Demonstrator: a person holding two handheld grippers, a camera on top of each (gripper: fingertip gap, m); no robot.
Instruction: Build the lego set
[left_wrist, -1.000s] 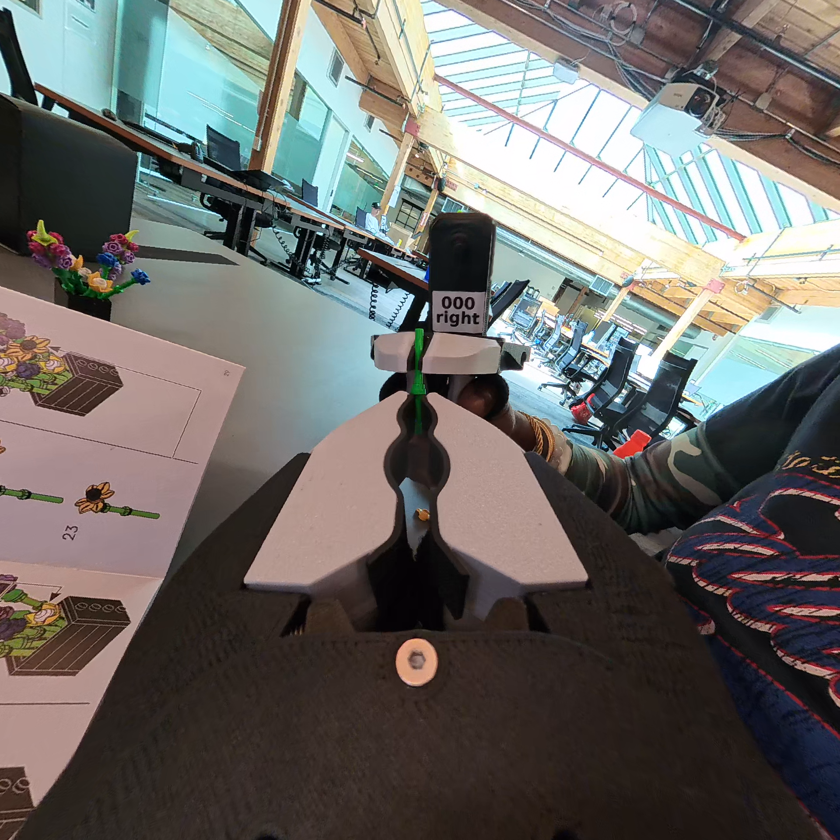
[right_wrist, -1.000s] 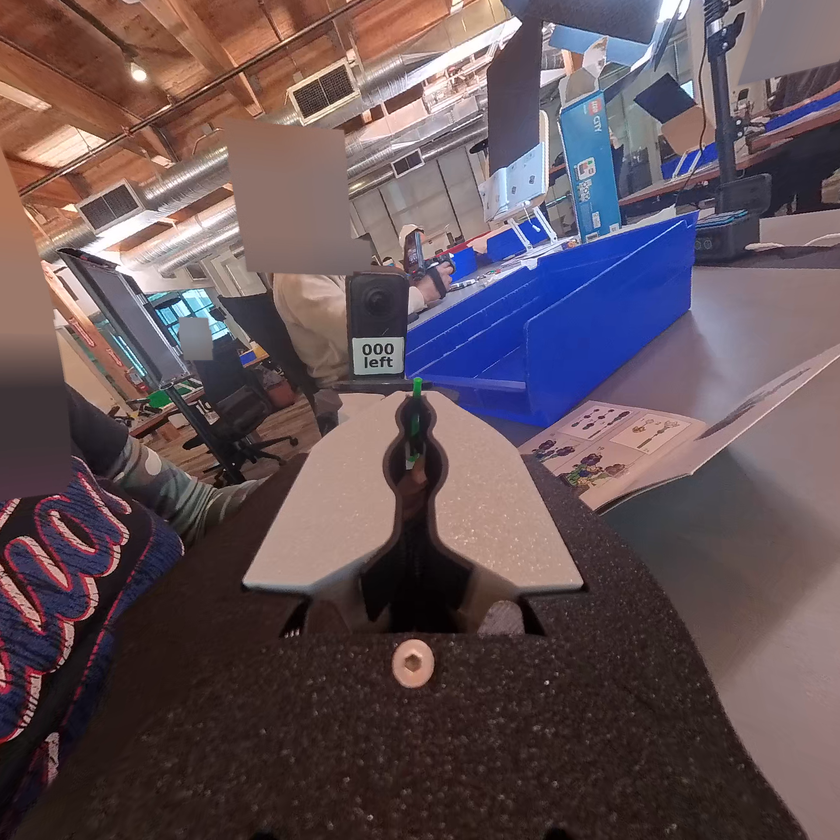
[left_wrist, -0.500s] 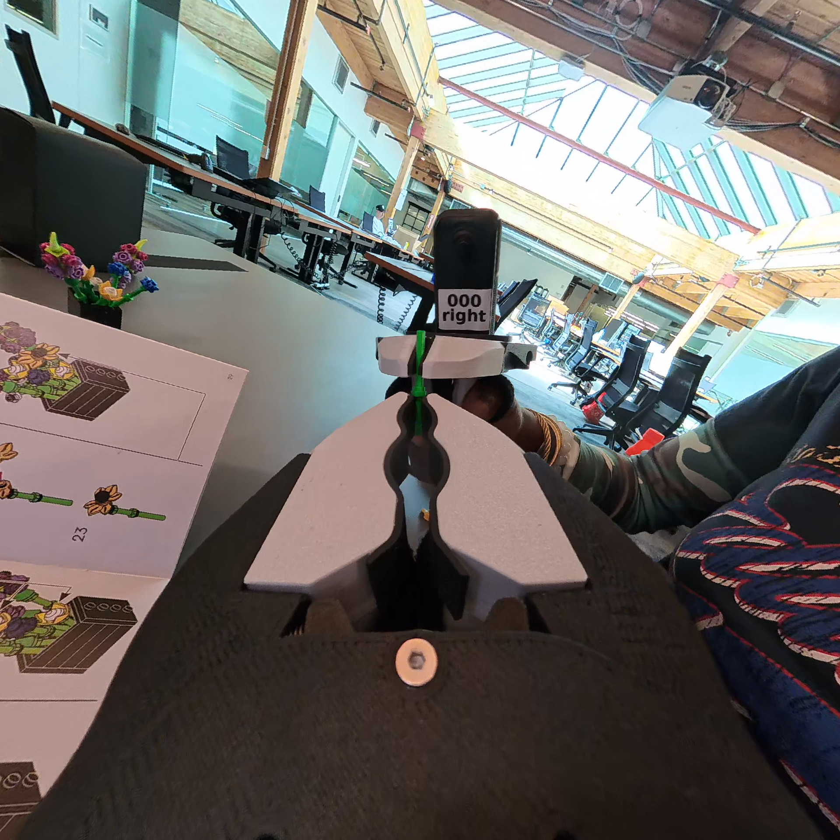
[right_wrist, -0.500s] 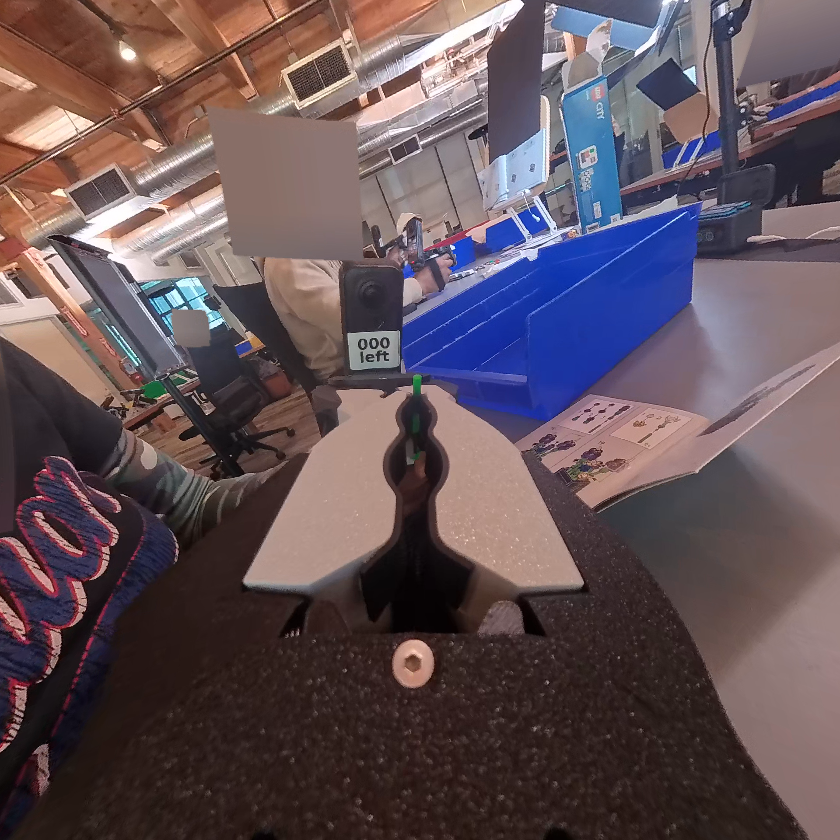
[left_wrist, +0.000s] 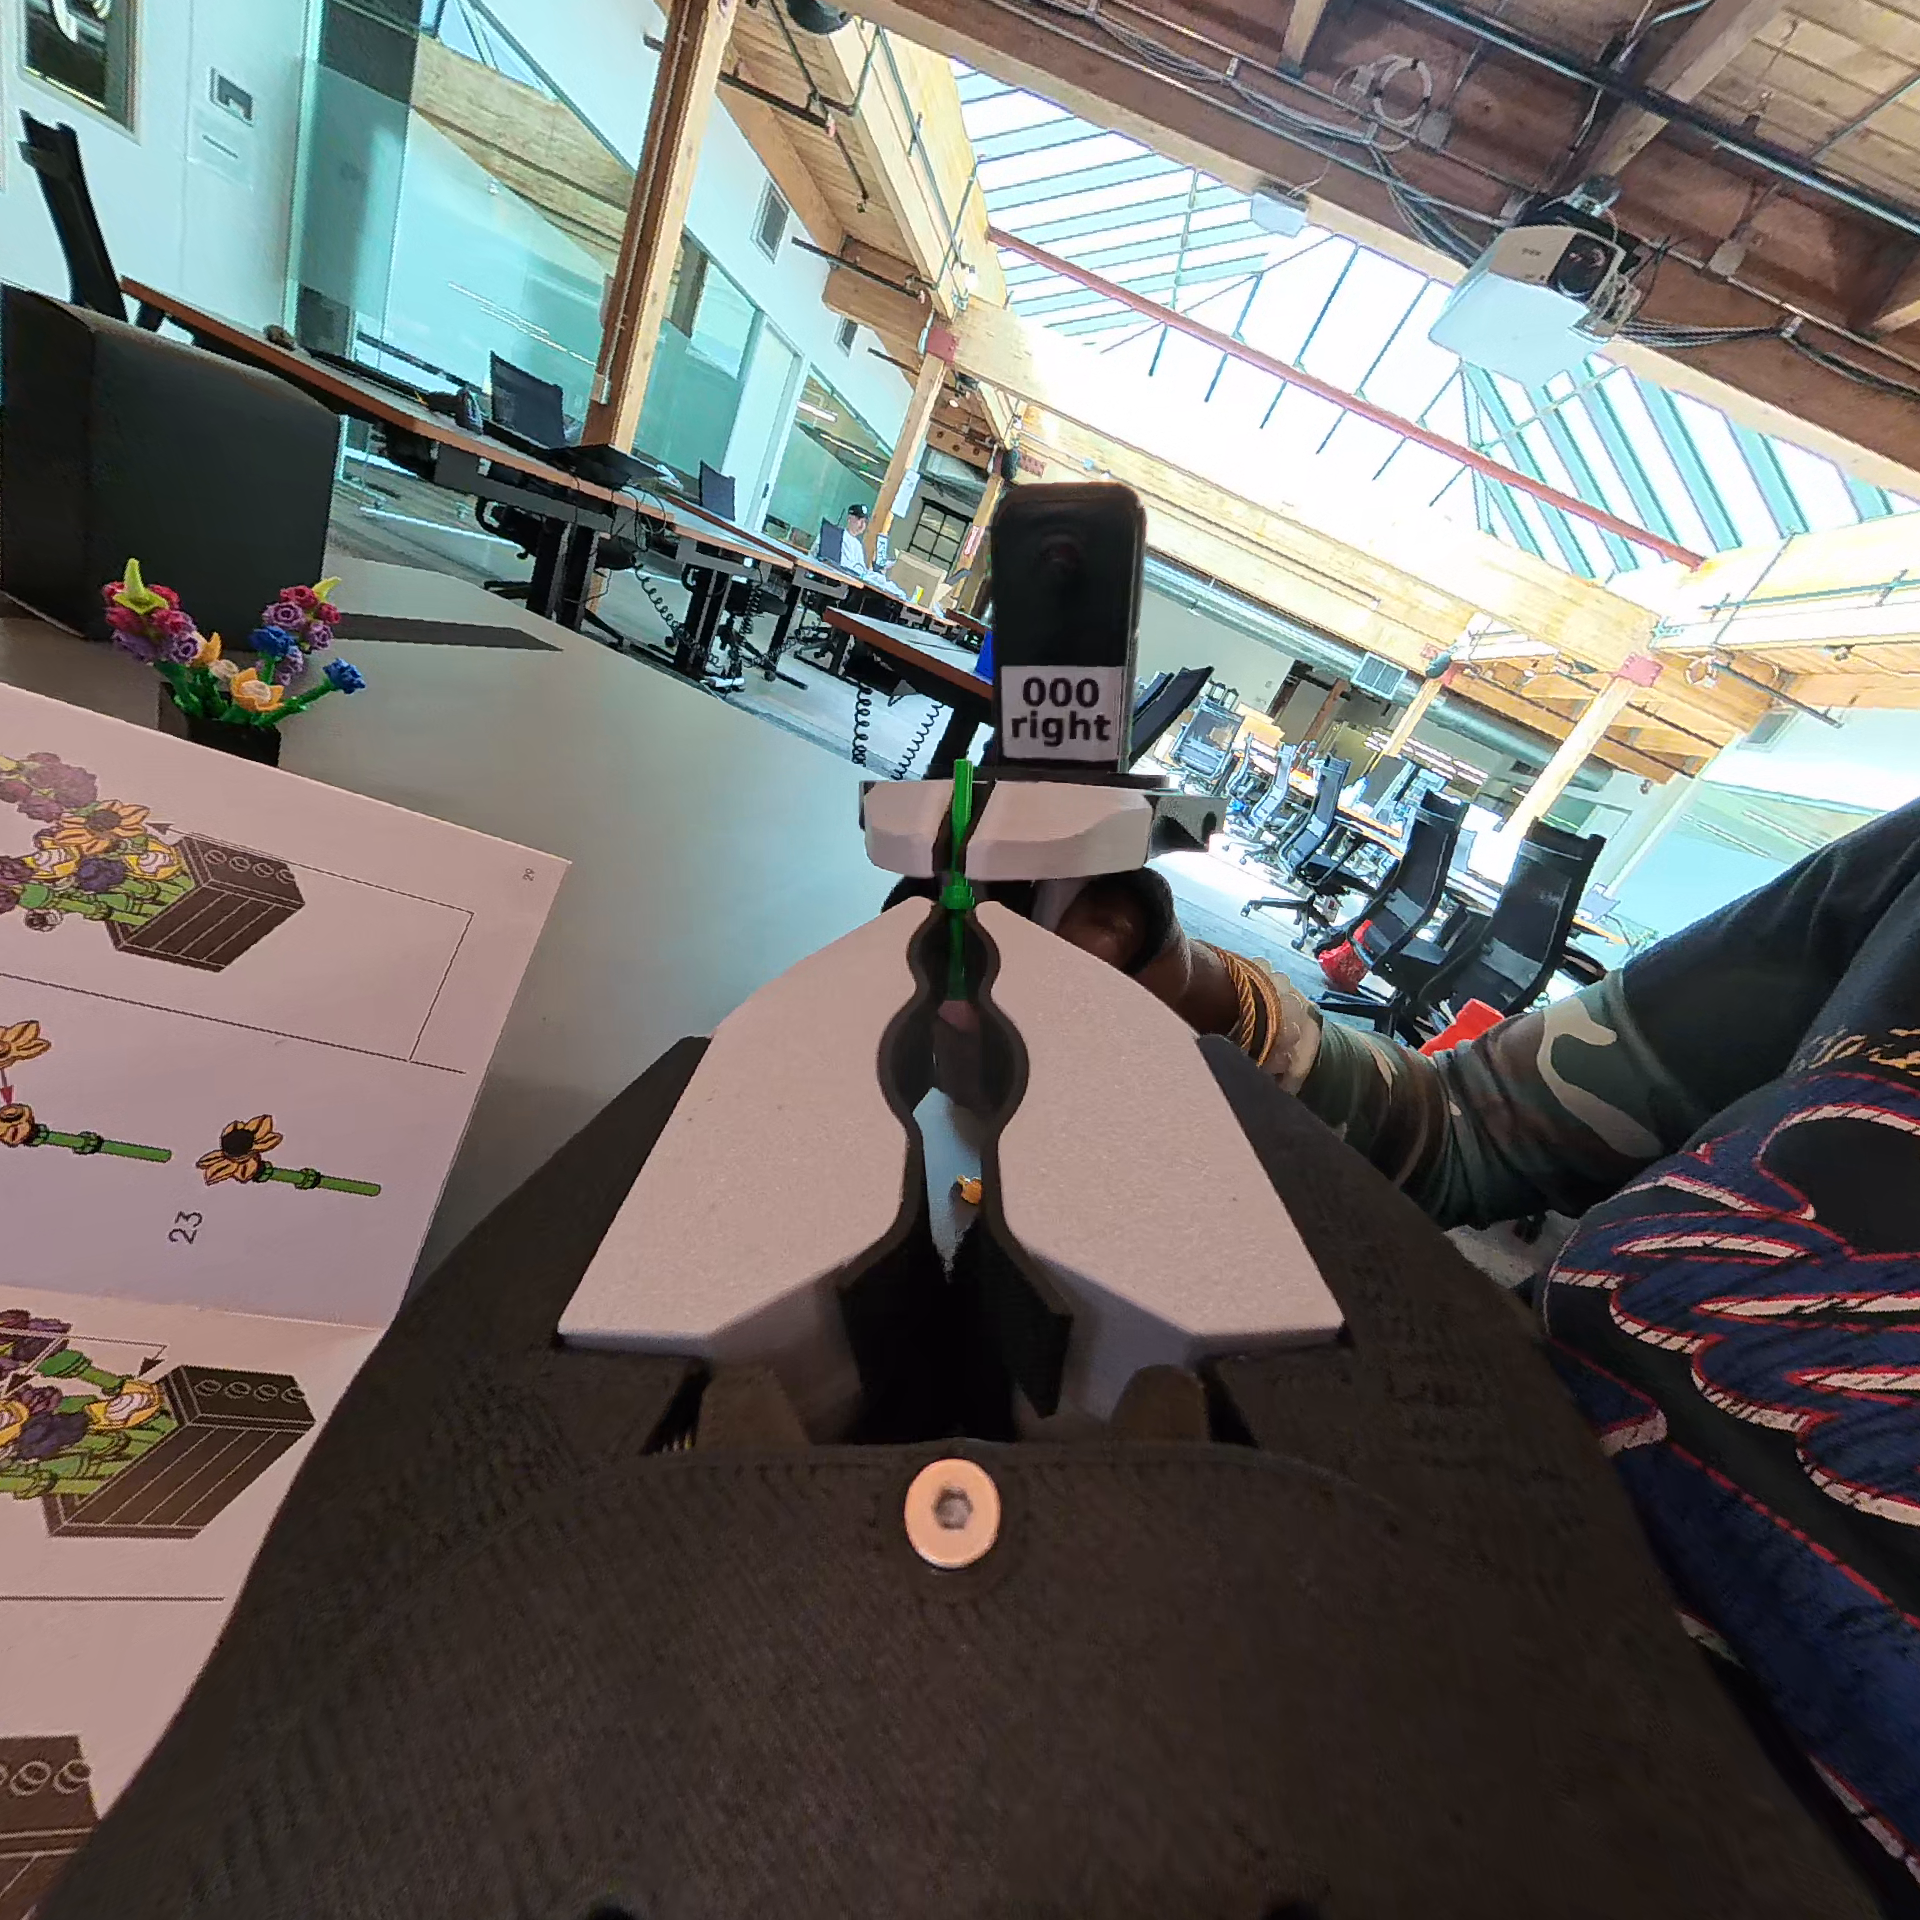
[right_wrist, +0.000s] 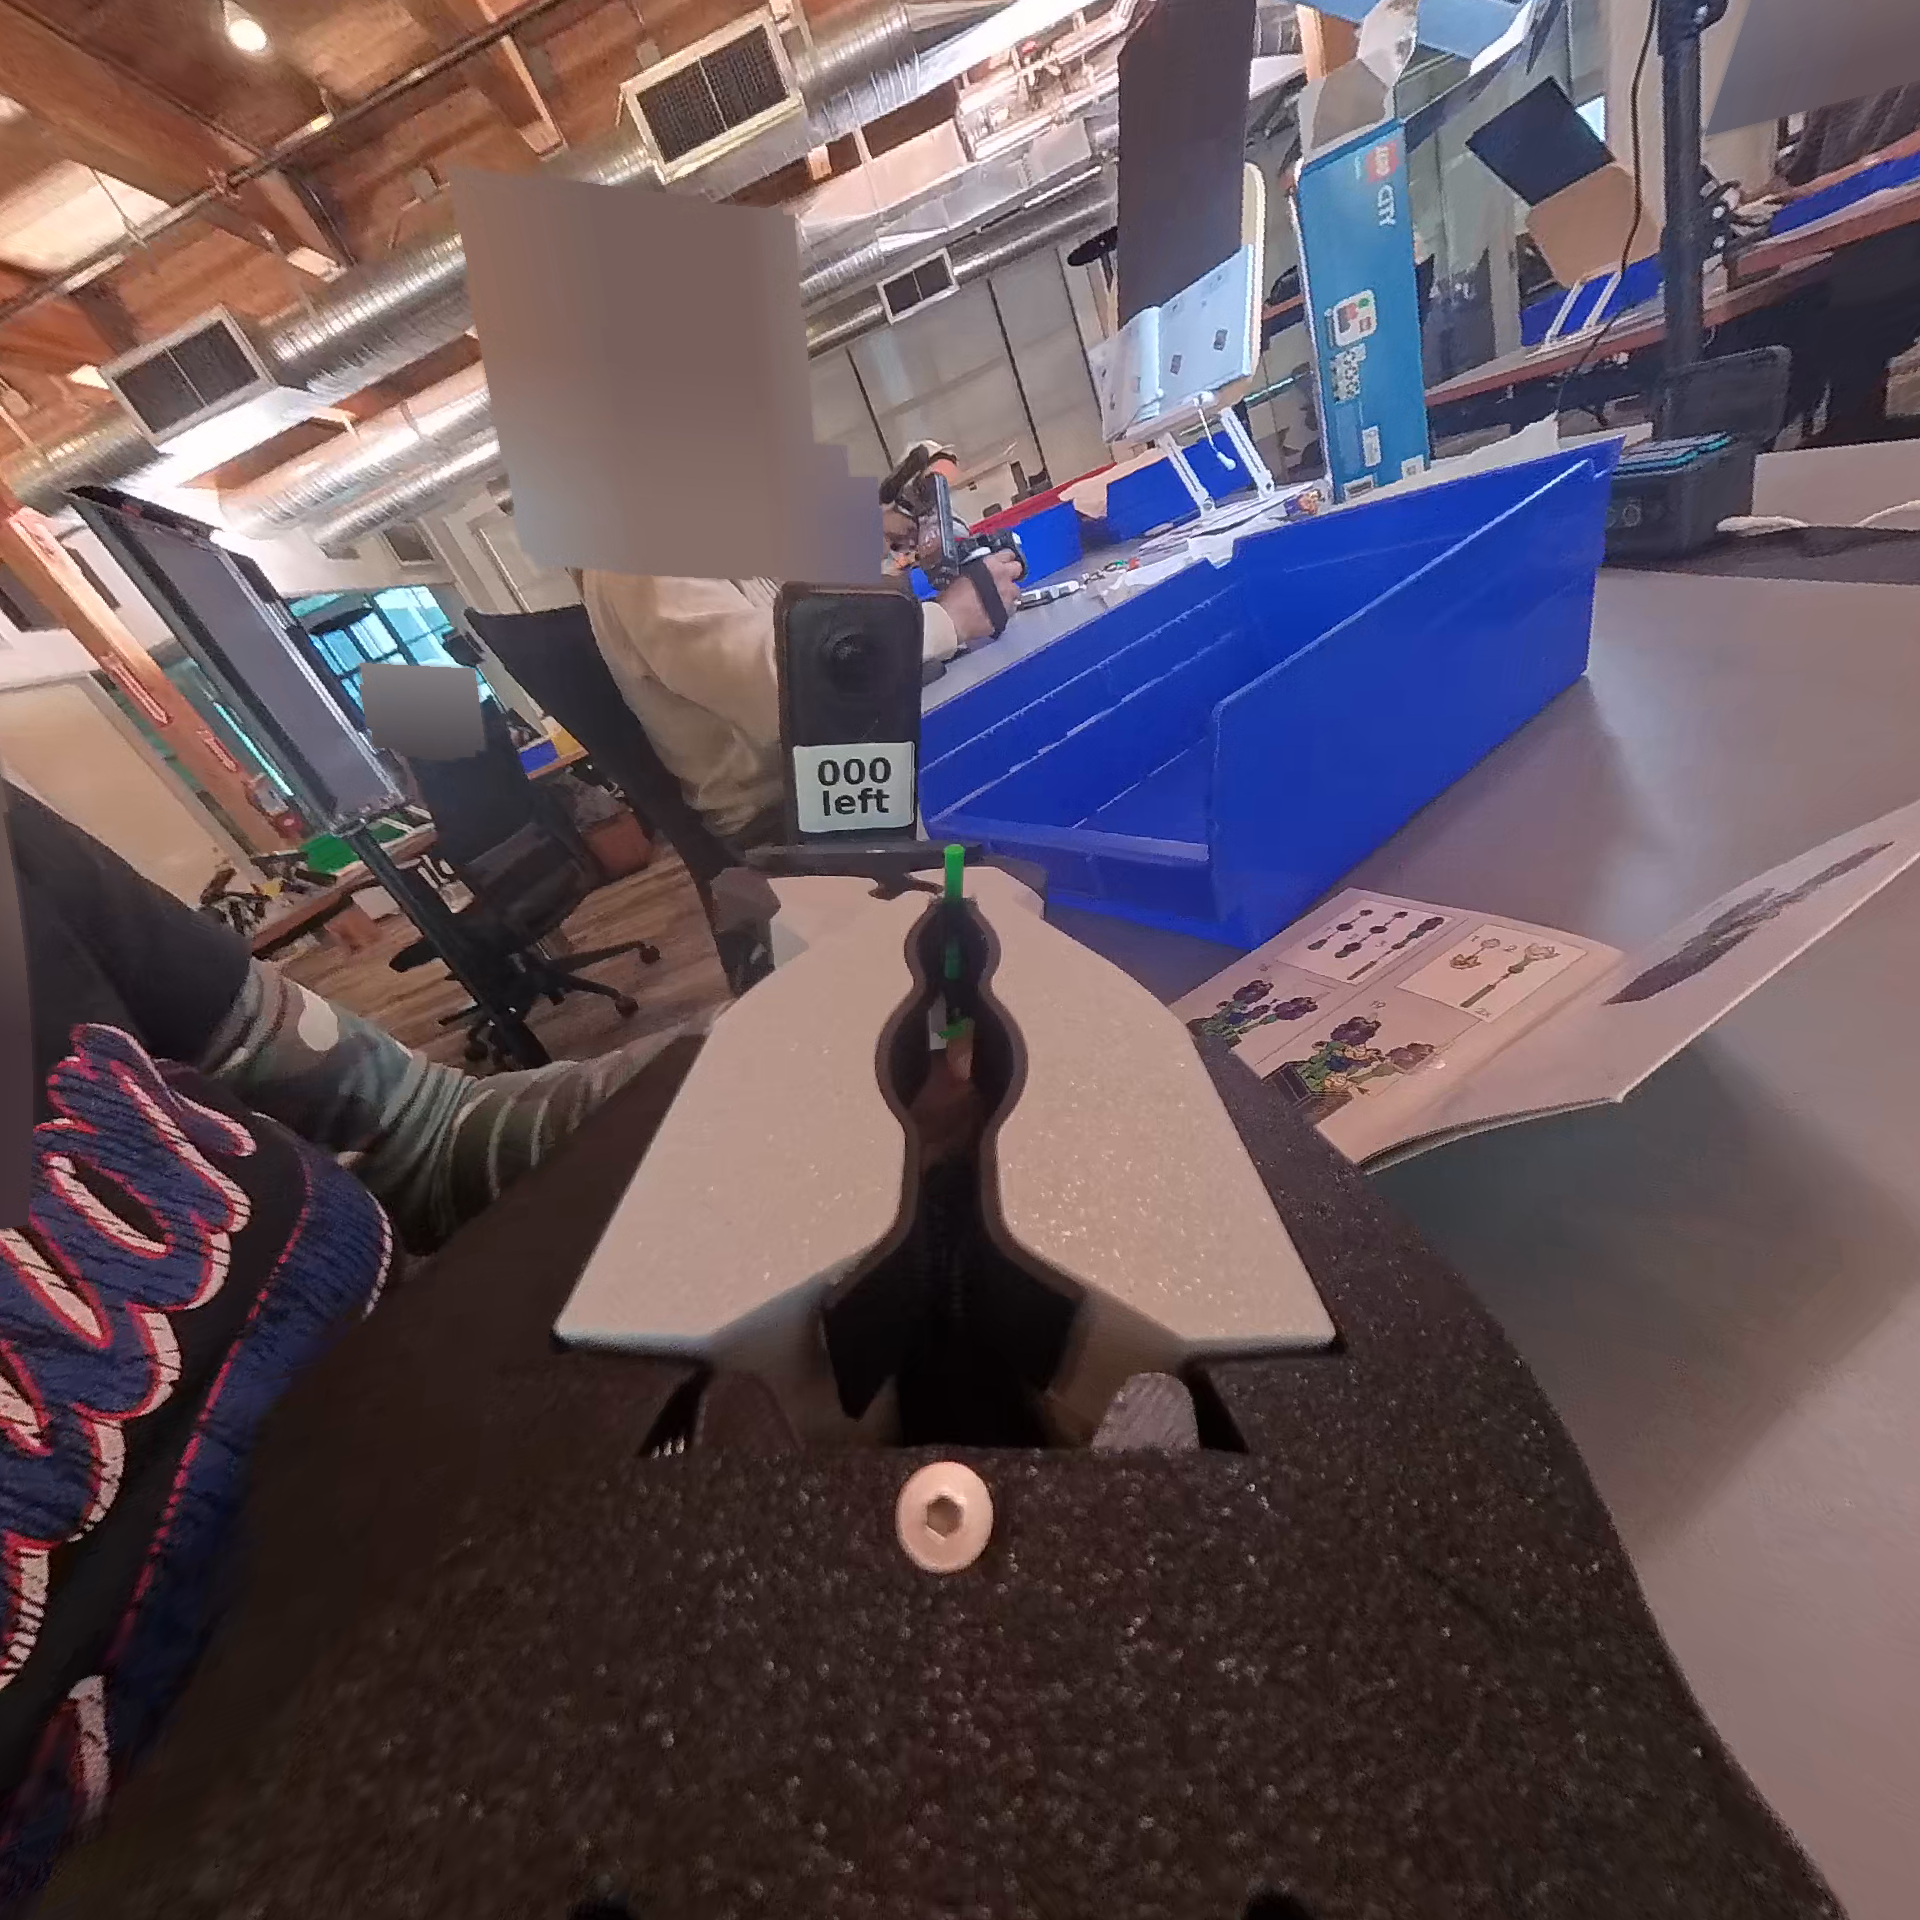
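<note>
Two hand-held grippers, left (left_wrist: 953, 914) and right (right_wrist: 951, 914), stay clamped tip to tip on one green stem (left_wrist: 958, 883) above the bench (left_wrist: 665, 821). Little has changed in a second; the joining step seems unfinished, the flower pot (left_wrist: 223, 665) waiting well apart.

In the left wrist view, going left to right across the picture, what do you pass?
Instruction booklet → small flower build in its black pot → green stem pinched between both grippers → person's camouflage sleeve.
</note>
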